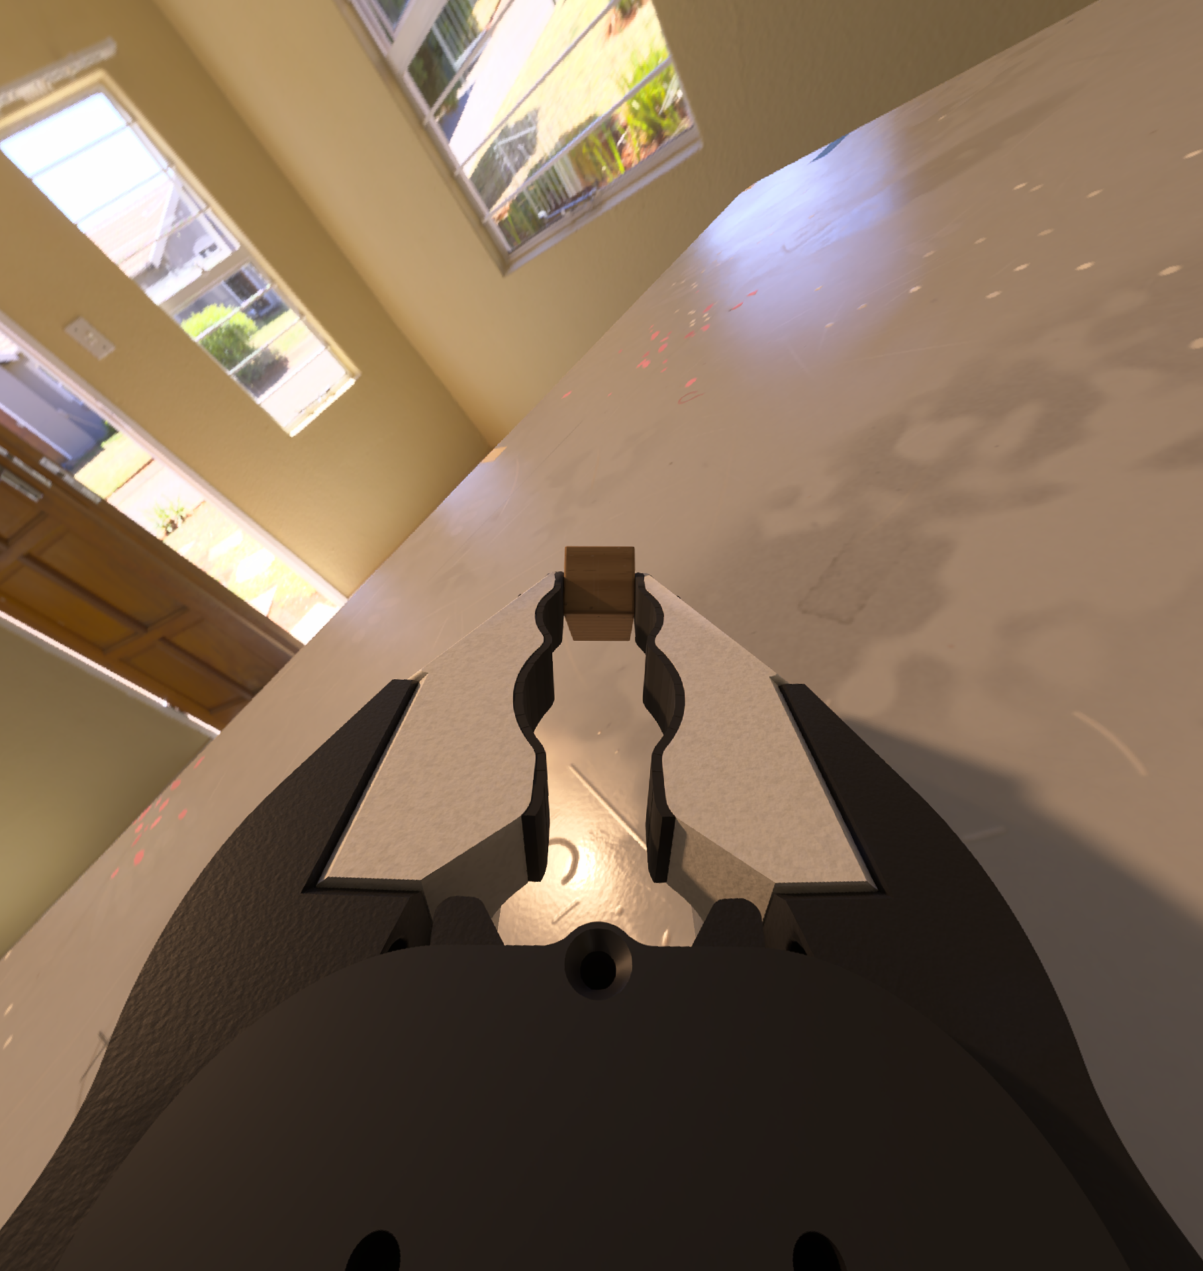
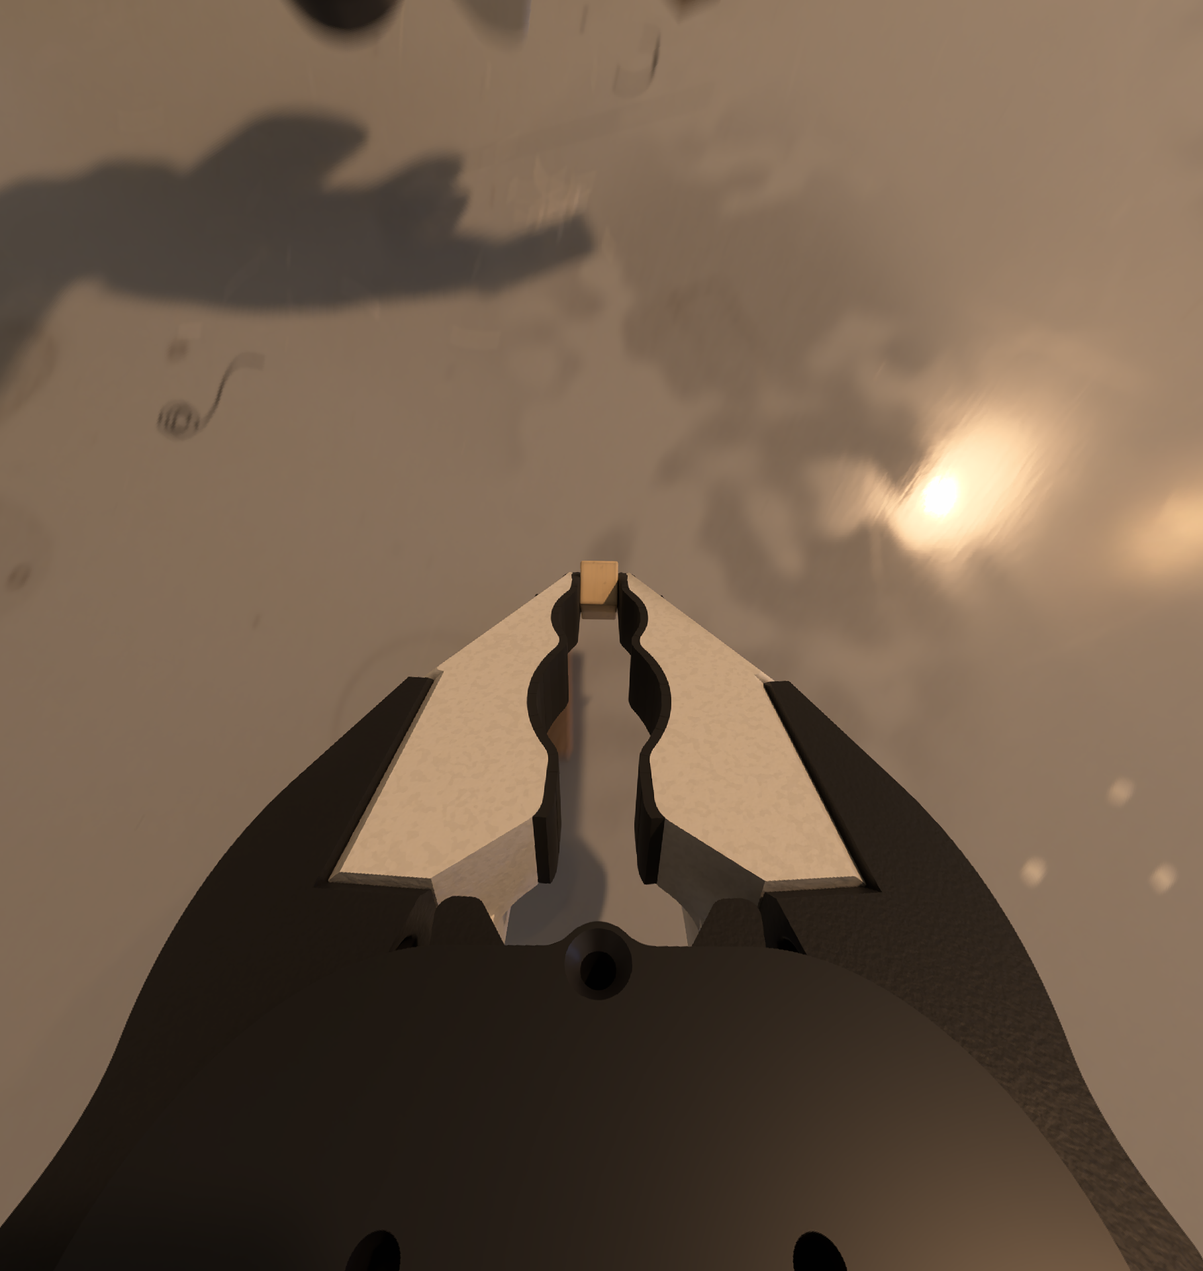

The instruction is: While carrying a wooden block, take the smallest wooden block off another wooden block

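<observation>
Gripping a brown wooden block [image 1: 599, 590] in left claw [image 1: 599, 598], right claw [image 2: 599, 593] pinching smallest pale block [image 2: 599, 581], stained table [image 1: 928, 481] below

a home room — yellow walls [image 1: 323, 227], sash windows [image 1: 172, 254] (garden outside), a panelled wooden door [image 1: 103, 591].

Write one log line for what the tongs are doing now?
left tongs: shut on brown block | right tongs: shut on small pale block | table

Pale stained tabletop [image 1: 928, 413], two windows [image 1: 172, 254], wooden door [image 1: 103, 584], yellow walls [image 1: 351, 206]
</observation>
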You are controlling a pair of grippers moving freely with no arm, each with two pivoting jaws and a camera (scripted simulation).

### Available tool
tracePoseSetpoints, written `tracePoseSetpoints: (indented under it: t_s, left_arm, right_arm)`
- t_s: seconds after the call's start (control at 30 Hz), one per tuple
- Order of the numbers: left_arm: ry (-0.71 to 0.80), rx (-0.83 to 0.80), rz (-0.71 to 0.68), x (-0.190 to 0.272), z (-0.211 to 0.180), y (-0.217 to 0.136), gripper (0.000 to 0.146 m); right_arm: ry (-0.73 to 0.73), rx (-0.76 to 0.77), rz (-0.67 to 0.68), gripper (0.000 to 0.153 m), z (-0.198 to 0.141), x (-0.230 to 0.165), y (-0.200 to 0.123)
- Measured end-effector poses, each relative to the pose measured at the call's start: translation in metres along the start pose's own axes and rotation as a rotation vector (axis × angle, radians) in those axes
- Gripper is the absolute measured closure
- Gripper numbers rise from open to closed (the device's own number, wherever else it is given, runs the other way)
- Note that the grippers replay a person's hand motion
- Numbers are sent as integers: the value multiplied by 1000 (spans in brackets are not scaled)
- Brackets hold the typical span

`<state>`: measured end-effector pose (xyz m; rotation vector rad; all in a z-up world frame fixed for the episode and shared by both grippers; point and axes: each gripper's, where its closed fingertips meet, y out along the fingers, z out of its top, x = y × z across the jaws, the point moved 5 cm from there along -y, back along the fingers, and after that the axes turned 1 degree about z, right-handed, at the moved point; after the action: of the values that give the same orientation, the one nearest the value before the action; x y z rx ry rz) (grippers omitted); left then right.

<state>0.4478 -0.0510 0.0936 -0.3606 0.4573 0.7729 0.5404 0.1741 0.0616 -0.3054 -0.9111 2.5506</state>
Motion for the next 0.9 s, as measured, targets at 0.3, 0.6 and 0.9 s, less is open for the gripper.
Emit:
tracePoseSetpoints:
  t_s: [0.3,0.6,0.9]
  left_arm:
    - [-61,-171,170,-21,-16,-4,127]
    - [-59,-214,393,-39,-19,-30,127]
    - [-155,-201,507,-52,0,-74,127]
  right_arm:
    - [-200,505,-248,143,104,55,63]
    - [-271,648,-210,143,171,86,128]
    - [-322,766,13,143,233,71,184]
